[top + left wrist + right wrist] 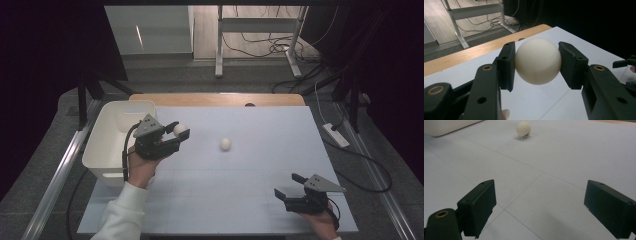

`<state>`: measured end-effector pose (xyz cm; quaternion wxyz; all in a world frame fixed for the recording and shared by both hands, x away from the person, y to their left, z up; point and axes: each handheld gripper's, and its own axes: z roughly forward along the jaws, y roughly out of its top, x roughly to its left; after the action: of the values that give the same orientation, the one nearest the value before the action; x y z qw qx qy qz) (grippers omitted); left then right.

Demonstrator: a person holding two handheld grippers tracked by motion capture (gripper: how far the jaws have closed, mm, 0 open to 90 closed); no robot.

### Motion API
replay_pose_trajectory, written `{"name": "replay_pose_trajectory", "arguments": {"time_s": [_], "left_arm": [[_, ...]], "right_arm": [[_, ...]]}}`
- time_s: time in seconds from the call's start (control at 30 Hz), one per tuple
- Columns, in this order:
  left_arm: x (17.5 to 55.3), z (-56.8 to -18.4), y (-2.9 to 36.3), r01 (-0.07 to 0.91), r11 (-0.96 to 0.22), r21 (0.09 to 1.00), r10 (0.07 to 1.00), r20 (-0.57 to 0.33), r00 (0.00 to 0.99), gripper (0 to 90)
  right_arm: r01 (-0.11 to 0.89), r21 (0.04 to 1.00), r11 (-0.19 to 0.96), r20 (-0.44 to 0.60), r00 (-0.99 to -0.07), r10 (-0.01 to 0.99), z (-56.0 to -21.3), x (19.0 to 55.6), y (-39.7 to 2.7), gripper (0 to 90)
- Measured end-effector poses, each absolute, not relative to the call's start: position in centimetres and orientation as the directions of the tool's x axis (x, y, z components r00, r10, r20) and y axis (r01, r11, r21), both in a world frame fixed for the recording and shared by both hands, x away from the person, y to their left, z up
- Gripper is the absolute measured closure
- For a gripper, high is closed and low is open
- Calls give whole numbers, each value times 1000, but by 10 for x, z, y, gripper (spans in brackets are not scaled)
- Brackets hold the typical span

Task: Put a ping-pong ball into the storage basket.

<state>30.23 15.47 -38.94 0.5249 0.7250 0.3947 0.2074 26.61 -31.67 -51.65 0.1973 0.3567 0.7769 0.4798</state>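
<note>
Balls: two (179, 129) (225, 144); bin: one (112, 137)

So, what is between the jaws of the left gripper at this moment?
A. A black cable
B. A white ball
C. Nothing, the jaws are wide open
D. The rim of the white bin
B: in the left gripper view the left gripper has both jaws pressed against the sides of a white ball, held above the table.

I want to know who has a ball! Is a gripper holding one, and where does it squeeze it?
The left gripper holds a white ball, pinched at its two opposite sides. The right gripper is open, holding nothing.
</note>
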Motion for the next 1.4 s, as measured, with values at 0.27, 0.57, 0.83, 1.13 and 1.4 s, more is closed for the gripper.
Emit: {"name": "replay_pose_trajectory", "arguments": {"time_s": [0.27, 0.57, 0.83, 1.13, 1.4], "left_arm": [[305, -389, 165, 360, -122, 925, 811, -116, 574, 507], [309, -388, 176, 360, -103, 927, 830, -119, 544, 507], [309, -387, 187, 362, -94, 928, 850, -114, 514, 507], [312, -385, 198, 368, -74, 927, 865, -124, 486, 507], [314, -384, 210, 375, -65, 925, 881, -123, 456, 507]], "right_arm": [[366, 886, 285, 37, -668, 744, -517, 266, -317, 105], [367, 886, 284, 37, -667, 744, -517, 266, -316, 105], [366, 887, 282, 37, -665, 746, -517, 266, -317, 105], [368, 886, 282, 39, -665, 746, -517, 267, -316, 105], [366, 887, 282, 38, -664, 746, -516, 266, -316, 105]]}}
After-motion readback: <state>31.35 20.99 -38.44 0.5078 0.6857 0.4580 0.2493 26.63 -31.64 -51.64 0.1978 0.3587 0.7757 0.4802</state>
